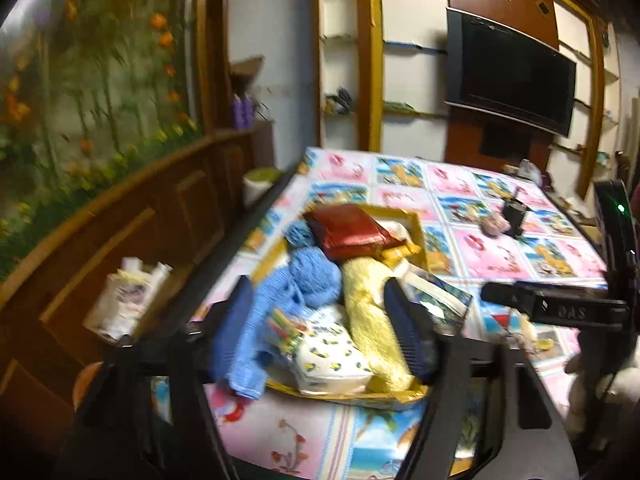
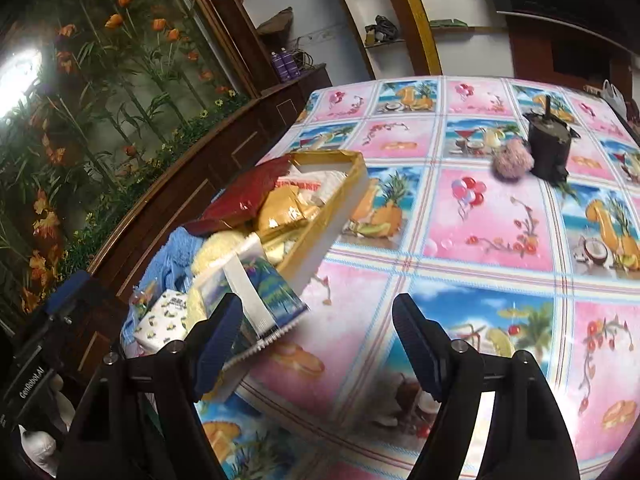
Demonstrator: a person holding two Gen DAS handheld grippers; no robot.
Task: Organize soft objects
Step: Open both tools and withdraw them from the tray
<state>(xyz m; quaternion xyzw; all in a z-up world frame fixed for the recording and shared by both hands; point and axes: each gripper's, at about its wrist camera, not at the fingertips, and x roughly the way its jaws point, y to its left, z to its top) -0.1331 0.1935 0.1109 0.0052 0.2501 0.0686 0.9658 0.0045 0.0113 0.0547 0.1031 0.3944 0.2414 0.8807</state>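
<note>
**Open grippers over a colourful table**

The left gripper (image 1: 320, 320) is open above the full gold box (image 2: 340, 216) of soft things. The right gripper (image 2: 320, 344) is open, holding nothing, over the picture tablecloth (image 2: 480, 220). The box sits near the table's edge by the flower wall (image 2: 100, 80). A fuzzy pink ball (image 2: 512, 160) touches a black pot (image 2: 548, 148) farther off.

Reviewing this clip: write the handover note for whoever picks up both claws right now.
Left claw: open, empty, over the near end of the gold cardboard box.
Right claw: open, empty, above the patterned tablecloth beside the box.
Done: box piled with blue knitted cloth, yellow towel, red packet, white printed pack.
Left: fluffy pink pom-pom lies loose beside the black container; bring it to the box.
</note>
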